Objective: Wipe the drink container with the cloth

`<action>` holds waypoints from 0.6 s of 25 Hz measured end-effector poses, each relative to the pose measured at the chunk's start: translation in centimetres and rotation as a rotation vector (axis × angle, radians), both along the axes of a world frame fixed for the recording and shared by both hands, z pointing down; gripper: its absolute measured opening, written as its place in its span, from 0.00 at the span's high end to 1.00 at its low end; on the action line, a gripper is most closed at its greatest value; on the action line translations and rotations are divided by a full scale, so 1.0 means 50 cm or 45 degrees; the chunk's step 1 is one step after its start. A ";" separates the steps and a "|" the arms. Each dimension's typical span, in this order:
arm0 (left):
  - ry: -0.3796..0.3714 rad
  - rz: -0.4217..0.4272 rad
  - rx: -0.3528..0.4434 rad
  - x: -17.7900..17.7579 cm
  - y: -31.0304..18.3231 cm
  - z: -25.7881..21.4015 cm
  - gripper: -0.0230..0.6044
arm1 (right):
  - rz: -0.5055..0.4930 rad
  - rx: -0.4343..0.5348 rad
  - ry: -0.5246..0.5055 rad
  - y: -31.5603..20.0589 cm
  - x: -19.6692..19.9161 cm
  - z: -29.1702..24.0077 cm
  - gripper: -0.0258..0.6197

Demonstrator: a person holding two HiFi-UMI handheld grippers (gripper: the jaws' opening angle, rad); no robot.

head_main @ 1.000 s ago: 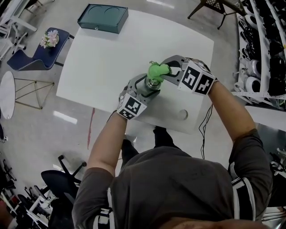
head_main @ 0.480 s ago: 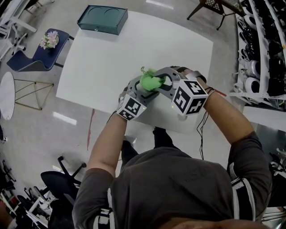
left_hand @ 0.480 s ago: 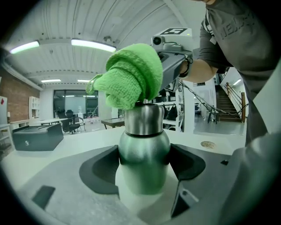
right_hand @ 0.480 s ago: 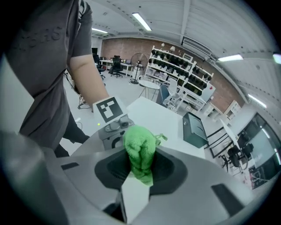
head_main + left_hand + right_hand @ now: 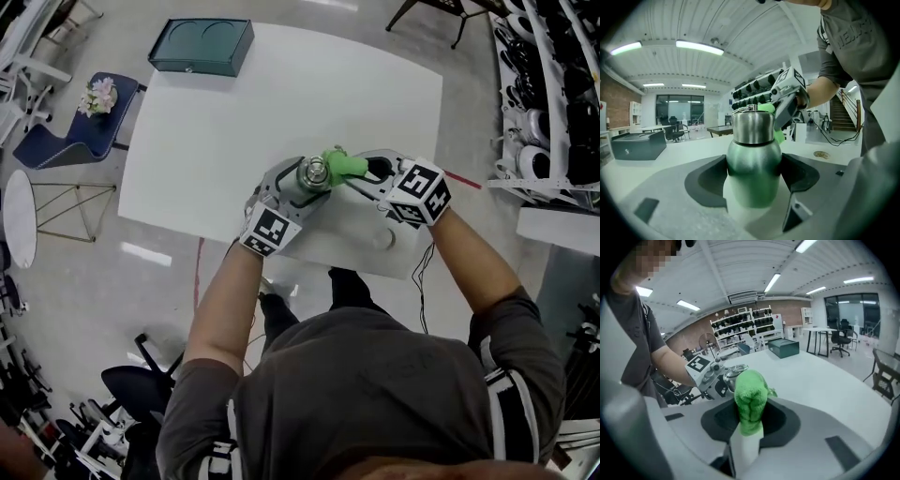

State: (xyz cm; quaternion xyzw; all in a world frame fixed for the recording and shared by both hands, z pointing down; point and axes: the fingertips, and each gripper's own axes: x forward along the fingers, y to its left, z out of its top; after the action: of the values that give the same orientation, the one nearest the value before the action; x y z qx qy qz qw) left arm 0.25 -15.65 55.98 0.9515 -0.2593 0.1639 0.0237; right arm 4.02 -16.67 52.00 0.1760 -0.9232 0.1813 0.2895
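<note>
A steel bottle with a green body [image 5: 753, 161] [image 5: 314, 173] stands upright between the jaws of my left gripper [image 5: 753, 187] [image 5: 302, 184], which is shut on it. Its silver cap [image 5: 732, 372] shows in the right gripper view. A bunched green cloth [image 5: 750, 401] [image 5: 342, 165] is clamped in my right gripper [image 5: 749, 427] [image 5: 366, 174]. The cloth rests against the right side of the bottle's top. Both grippers meet over the white table [image 5: 225, 122] near its front edge.
A dark green box [image 5: 201, 45] lies at the table's far left corner. A round grommet [image 5: 382, 239] is set in the tabletop near the front right. Shelves with dark items [image 5: 553, 103] stand to the right, a blue chair [image 5: 70, 127] to the left.
My right gripper swung the cloth left across the bottle's top, then back to the right; it now sits at the top's right side. The left gripper and bottle stayed put.
</note>
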 end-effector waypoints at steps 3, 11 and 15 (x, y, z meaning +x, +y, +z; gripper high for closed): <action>0.003 0.005 0.000 0.000 -0.004 -0.008 0.43 | 0.028 -0.054 -0.027 0.000 -0.022 0.044 0.82; -0.021 0.005 -0.011 0.000 0.002 0.003 0.43 | 0.010 -0.001 0.243 0.007 -0.017 0.167 0.82; -0.024 0.000 -0.013 0.002 0.005 0.005 0.43 | -0.124 0.079 0.346 0.030 -0.010 0.152 0.82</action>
State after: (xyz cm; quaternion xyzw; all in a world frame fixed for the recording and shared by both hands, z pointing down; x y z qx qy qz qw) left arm 0.36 -15.42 56.22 0.9498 -0.2588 0.1741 0.0260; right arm 3.54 -15.19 59.59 0.1629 -0.8881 0.1129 0.4147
